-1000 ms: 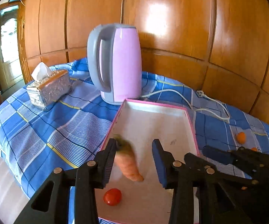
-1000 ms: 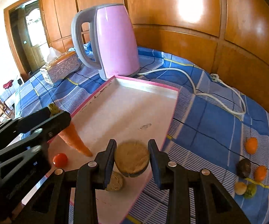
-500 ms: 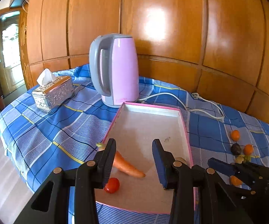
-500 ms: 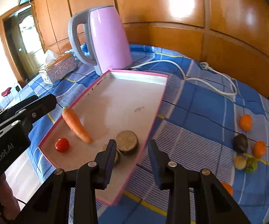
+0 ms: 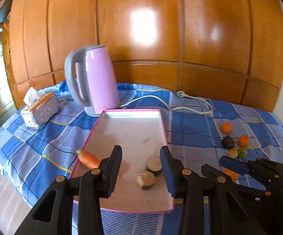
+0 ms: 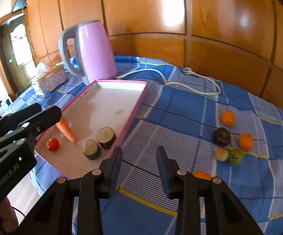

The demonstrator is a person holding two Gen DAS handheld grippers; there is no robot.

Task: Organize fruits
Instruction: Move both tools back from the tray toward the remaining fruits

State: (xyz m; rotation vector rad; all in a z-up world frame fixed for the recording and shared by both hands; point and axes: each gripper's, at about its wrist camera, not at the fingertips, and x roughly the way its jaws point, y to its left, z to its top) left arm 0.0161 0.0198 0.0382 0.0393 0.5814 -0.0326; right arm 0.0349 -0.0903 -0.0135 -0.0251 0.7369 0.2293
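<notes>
A pink-rimmed white tray [image 5: 128, 112] [image 6: 119, 82] lies on the blue checked cloth. In it are a carrot [image 5: 88, 158] [image 6: 65, 129], a small red tomato [image 6: 52, 144] and two dark-skinned round cut pieces [image 5: 154, 163] [image 6: 106, 135] [image 6: 91, 148]. Loose fruits lie on the cloth to the right: oranges [image 6: 227, 117] [image 6: 245, 141], a dark fruit [image 6: 221, 136], a pale one [image 6: 221, 154] and a green one [image 6: 235, 156]. My left gripper [image 5: 140, 168] is open and empty above the tray's near end. My right gripper [image 6: 138, 164] is open and empty over the cloth beside the tray.
A pink kettle [image 5: 94, 80] [image 6: 90, 52] stands behind the tray, its white cord [image 6: 190, 82] running right. A silver tissue box [image 5: 40, 110] sits at the left. A wooden wall stands behind. The table edge drops off at the left and front.
Both grippers let go and pulled back and up: the carrot now lies in the tray, and the round piece left the right gripper and sits beside the other. The right gripper swung right.
</notes>
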